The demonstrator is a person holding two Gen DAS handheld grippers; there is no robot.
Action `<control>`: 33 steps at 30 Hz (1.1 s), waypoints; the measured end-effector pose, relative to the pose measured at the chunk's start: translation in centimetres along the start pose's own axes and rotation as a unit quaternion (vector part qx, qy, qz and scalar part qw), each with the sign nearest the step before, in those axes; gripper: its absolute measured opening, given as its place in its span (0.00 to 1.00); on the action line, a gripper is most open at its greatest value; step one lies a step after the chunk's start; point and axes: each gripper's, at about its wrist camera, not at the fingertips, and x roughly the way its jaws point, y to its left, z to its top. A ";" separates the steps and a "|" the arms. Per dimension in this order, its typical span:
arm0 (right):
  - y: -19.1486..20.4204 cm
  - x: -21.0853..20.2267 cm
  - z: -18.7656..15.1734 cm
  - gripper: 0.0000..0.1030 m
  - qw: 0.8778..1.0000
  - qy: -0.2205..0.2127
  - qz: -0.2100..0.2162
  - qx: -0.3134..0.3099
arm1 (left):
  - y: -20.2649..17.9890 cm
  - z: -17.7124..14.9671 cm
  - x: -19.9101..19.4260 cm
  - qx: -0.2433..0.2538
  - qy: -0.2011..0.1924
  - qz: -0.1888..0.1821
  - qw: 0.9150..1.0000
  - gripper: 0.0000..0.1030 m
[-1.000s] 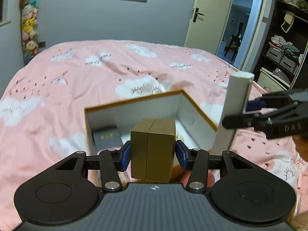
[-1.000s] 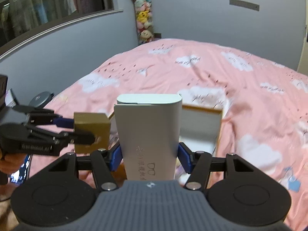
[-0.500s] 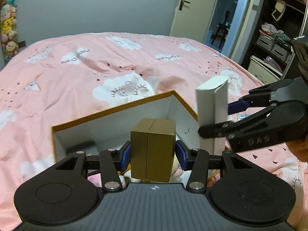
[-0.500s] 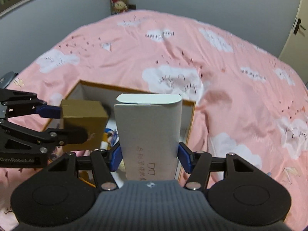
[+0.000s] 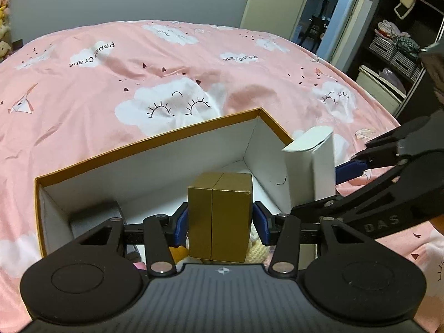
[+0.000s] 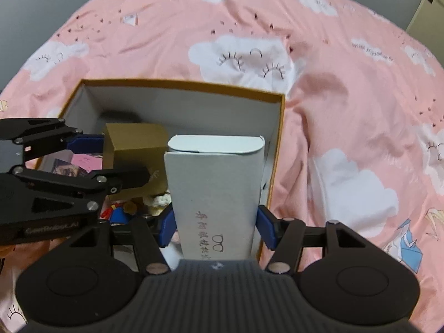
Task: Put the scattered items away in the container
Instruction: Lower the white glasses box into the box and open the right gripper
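We see left tongs clamping gold box, right tongs clamping white carton; both over container, we risk collision, carton snagging rim.

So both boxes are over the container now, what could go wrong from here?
The gold box and the white box hang close together over the orange-rimmed container, so the two grippers could collide. The white box sits near the right wall and might catch the rim. Small items already lie on the floor, so either box may land tilted.
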 end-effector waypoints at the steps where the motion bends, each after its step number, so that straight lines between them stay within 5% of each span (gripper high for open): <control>1: -0.1 0.5 0.3 0.60 1.000 0.008 0.001 0.004 | 0.1 0.0 0.0 0.001 0.001 -0.002 1.000 0.54; 18: 1.0 3.6 2.5 0.61 0.998 0.063 -0.018 -0.016 | 1.6 -0.4 0.3 -0.014 0.001 -0.037 0.999 0.54; 29: 1.6 2.4 3.9 0.59 0.995 0.020 -0.038 -0.095 | 1.9 -0.2 0.7 -0.016 0.005 -0.039 0.999 0.54; 33: 1.2 3.4 5.1 0.50 0.991 0.006 -0.042 -0.127 | 1.9 -0.3 0.7 -0.018 0.008 -0.038 0.999 0.54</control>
